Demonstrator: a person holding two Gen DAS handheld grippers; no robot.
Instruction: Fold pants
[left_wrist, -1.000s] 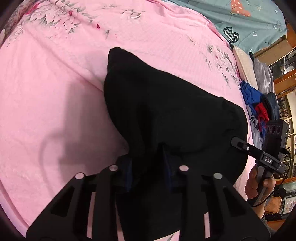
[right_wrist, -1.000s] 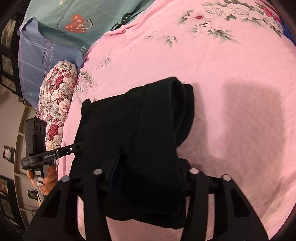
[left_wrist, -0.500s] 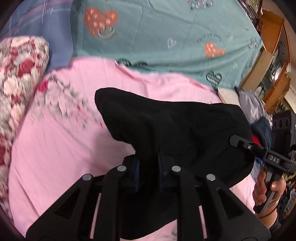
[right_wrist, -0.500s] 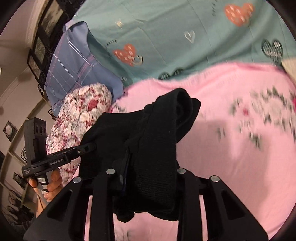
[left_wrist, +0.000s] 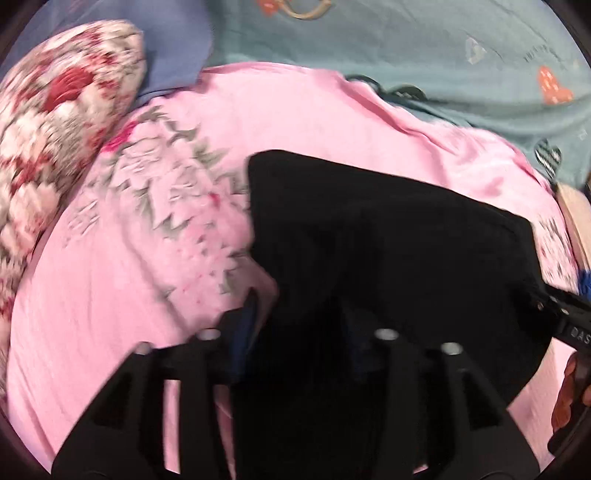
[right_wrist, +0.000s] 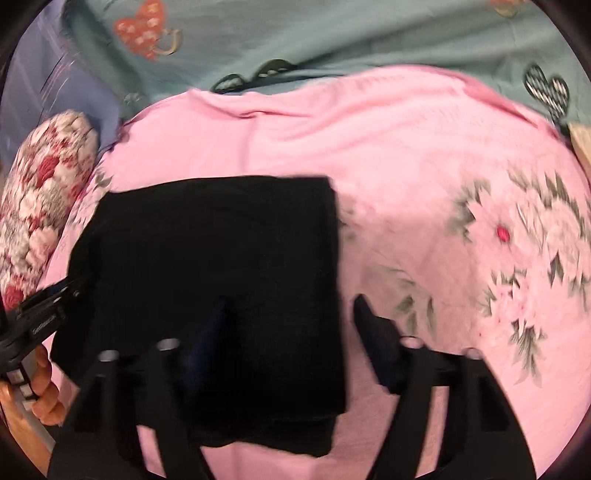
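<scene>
Black pants (right_wrist: 221, 258), folded into a squarish stack, lie flat on the pink flowered bedsheet (right_wrist: 443, 166). My right gripper (right_wrist: 291, 301) is open: its left finger rests on the stack and its right finger is on the sheet just past the stack's right edge. In the left wrist view the pants (left_wrist: 388, 240) fill the middle, and my left gripper (left_wrist: 299, 306) stands wide apart with the near cloth lying between its fingers. Each gripper shows at the other view's edge, the left gripper (right_wrist: 40, 317) and the right gripper (left_wrist: 565, 317), each held by a hand.
A red-and-white floral pillow (left_wrist: 55, 129) lies at the left, also the pillow (right_wrist: 40, 203) in the right wrist view. A teal sheet with hearts (right_wrist: 332, 33) and a blue-purple cloth (left_wrist: 173, 40) lie beyond the pink sheet. Bare pink sheet (left_wrist: 110, 314) stretches left and right of the pants.
The pants came down from hanging in the air and now lie flat on the bed. Both grippers' fingers have spread apart, the right one clearly letting go.
</scene>
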